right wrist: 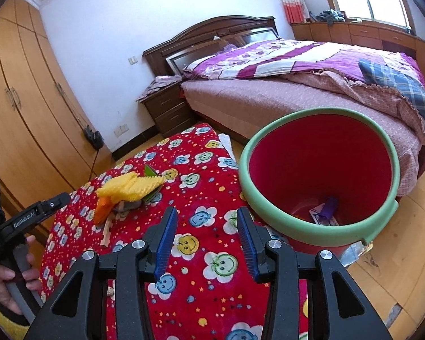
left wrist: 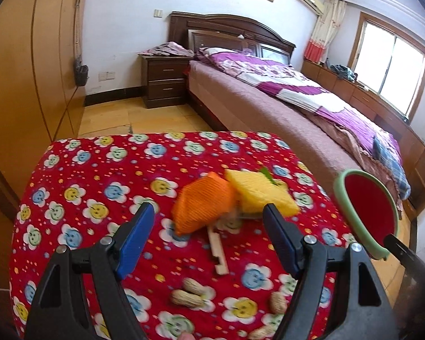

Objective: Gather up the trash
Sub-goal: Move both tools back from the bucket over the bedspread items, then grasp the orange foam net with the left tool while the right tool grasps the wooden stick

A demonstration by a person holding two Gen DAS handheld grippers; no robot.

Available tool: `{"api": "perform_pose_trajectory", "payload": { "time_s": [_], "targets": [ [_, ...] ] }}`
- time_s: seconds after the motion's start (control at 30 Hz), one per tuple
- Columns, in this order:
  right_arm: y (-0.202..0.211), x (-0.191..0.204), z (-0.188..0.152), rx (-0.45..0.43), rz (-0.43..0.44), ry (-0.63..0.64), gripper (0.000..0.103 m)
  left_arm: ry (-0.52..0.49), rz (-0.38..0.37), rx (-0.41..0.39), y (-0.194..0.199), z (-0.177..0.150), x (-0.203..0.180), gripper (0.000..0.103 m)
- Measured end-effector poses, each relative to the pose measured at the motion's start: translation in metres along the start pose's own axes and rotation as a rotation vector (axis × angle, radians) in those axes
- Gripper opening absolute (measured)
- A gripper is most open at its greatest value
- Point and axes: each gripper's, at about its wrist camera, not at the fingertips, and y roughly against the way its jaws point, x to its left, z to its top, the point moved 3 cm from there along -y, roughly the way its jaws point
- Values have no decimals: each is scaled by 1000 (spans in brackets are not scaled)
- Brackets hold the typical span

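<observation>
Several peanuts (left wrist: 194, 293) left view; bin (right wrist: 320, 226) contents right.

the worktop (left wrist: 79, 175) wears a soft, matt printed cloth, slightly plush. ahead of the left tongs (left wrist: 209, 212) lie an orange sponge (left wrist: 204, 204) and a yellow sponge (left wrist: 260, 192), both ribbed, coarse and matt. between those tongs' fingers lies a flat strip of pale bare wood (left wrist: 216, 252), and nearer still peanuts (left wrist: 188, 294) with dry, rough, matt shells. to the right of the right tongs (right wrist: 206, 226) stands a bin (right wrist: 320, 155) of smooth red plastic with a faint sheen, its rim (right wrist: 269, 212) a matt green band; a paper scrap (right wrist: 320, 212) lies inside. both tongs are matt black plastic with ridged blue pads (right wrist: 165, 243) and bright metal rivets (right wrist: 138, 244). the floor (right wrist: 382, 277) beyond is glossy wood.
</observation>
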Motion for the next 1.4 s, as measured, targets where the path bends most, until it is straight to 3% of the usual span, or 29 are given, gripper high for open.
{"api": "perform_pose_trajectory", "payload": {
  "time_s": [0.27,0.57,0.93,1.13,1.4],
  "targets": [
    [-20,4,3,19,6,-1,45,45,28,3,-28,13,28,78],
    [-37,5,6,42,-7,18,45,90,4,101,-85,9,27,79],
    [-54,1,8,77,4,31,45,137,-14,194,-115,-9,19,78],
    [-65,4,8,97,24,39,45,155,-71,191,-113,-11,15,57],
    [-65,15,5,99,22,56,45,153,-144,177,-106,-11,10,21]
  ]
}}
